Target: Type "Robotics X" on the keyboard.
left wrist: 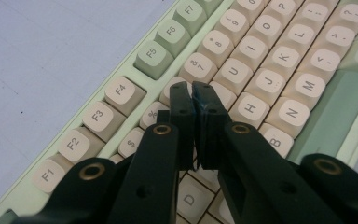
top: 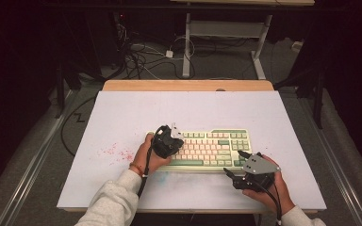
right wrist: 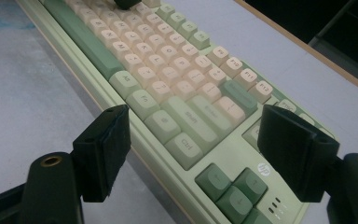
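Observation:
A pale green keyboard (top: 207,148) with cream and green keys lies on the white table top (top: 179,108), right of centre. My left gripper (top: 172,141) points down over the keyboard's left half. In the left gripper view it (left wrist: 193,91) is shut with nothing between the pads, and its tips hover just above the number and letter keys (left wrist: 223,74). My right gripper (top: 234,162) is at the keyboard's near right corner. Its jaws stand wide open (right wrist: 200,149), one over the table in front of the keyboard (right wrist: 182,121), the other over its right end near the arrow keys (right wrist: 233,186).
Red speckles (top: 118,151) stain the table left of the keyboard, and a faint blue smudge (top: 158,178) lies in front of it. A wooden strip (top: 188,85) edges the far side. Beyond it are floor cables (top: 141,56) and a desk frame (top: 226,33).

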A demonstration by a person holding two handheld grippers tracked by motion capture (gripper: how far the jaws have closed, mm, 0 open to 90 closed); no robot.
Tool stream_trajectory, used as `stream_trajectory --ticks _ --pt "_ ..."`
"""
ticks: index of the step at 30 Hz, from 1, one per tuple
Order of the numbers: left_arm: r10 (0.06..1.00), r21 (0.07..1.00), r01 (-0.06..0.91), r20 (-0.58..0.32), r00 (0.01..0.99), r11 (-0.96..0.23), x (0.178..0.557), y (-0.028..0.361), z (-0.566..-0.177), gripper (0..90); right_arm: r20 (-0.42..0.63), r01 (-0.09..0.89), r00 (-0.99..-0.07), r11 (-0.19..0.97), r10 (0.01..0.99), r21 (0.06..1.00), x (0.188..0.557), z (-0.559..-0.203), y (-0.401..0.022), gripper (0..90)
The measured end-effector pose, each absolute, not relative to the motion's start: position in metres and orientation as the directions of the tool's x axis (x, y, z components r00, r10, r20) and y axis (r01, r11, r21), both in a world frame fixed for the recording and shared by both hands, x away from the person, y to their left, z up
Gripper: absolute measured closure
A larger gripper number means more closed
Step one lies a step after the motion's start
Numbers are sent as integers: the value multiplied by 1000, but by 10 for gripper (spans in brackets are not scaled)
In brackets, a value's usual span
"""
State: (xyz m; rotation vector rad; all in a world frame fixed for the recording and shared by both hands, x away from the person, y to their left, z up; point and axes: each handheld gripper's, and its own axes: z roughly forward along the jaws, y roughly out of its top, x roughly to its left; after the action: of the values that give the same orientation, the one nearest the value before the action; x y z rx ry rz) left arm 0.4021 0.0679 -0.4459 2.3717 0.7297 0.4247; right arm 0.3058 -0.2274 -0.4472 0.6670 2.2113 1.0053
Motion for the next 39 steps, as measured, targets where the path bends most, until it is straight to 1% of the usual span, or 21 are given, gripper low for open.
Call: stream_trajectory --ticks 5,7,13,28,35,39 --pt "587 623 399 120 801 -672 402 65 -448 851 -321 188 -690 589 649 786 306 -447 -227 258" --pt "581 616 392 133 803 -683 401 65 -447 848 -320 187 -688 584 651 790 306 -447 -227 258" --pt "591 638 380 148 793 -670 397 69 -441 835 -318 189 -682 579 658 793 306 -446 -228 258" --pt "578 676 319 194 792 -664 381 83 -424 801 -320 189 -686 585 654 789 306 -447 -229 259" --pt "570 683 288 227 790 -671 374 89 -421 745 -319 190 -686 584 654 789 306 -446 -229 260" --pt "570 697 269 239 786 -665 371 94 -421 676 -318 191 -685 583 655 789 306 -446 -230 260"
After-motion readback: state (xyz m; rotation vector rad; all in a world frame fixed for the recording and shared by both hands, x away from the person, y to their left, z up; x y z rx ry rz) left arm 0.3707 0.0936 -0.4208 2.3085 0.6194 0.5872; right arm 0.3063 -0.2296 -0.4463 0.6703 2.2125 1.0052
